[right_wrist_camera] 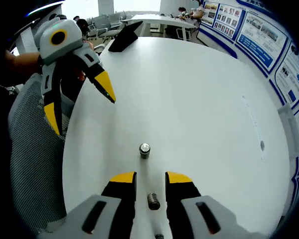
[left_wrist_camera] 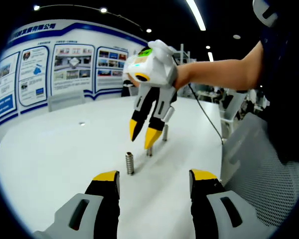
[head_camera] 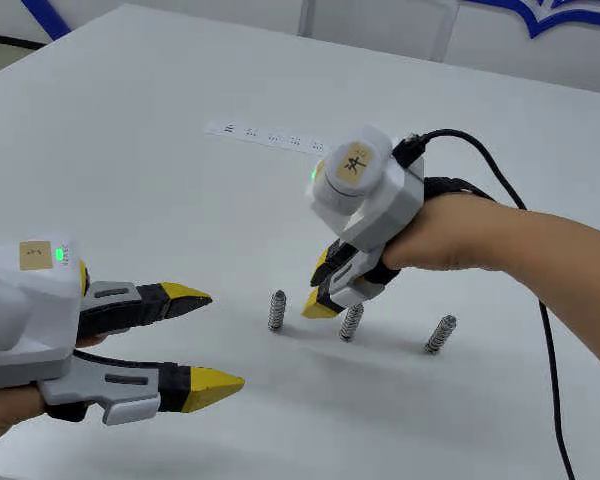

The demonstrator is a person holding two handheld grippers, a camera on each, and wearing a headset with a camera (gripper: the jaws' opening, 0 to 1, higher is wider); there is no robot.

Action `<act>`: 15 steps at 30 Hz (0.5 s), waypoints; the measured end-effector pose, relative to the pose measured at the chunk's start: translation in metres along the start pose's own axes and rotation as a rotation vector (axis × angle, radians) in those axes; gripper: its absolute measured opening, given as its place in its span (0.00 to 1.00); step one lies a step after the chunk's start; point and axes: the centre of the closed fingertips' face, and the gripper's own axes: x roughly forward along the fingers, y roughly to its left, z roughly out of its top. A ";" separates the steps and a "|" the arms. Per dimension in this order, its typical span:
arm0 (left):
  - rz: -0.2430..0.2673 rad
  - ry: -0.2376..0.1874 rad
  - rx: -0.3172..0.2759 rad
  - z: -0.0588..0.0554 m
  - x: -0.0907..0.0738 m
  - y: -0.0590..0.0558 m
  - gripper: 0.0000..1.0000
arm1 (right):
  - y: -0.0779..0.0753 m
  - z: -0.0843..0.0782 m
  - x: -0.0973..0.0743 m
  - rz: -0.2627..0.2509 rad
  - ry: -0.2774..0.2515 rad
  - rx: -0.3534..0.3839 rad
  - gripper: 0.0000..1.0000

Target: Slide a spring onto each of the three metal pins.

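Head view, middle spring (head_camera: 351,321): we judge it light, compressible; grip mid-coil.
Right gripper (head_camera: 322,286): parted, just above it.
Left gripper (head_camera: 220,338): agape, well apart.

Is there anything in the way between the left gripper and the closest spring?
Nothing visible is in the way. Just bare table lies between the open left gripper and the nearest spring. The right gripper hangs farther on, by the middle spring, and is not in the path.
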 end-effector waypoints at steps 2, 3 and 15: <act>0.000 0.000 0.002 0.001 0.000 0.000 0.57 | 0.000 -0.002 -0.006 -0.001 -0.026 0.031 0.24; 0.000 0.000 0.002 0.002 0.000 0.000 0.57 | 0.000 -0.003 -0.008 -0.004 -0.033 0.037 0.24; -0.004 0.011 0.004 0.002 0.003 0.000 0.58 | -0.004 -0.033 -0.028 -0.070 -0.074 0.103 0.28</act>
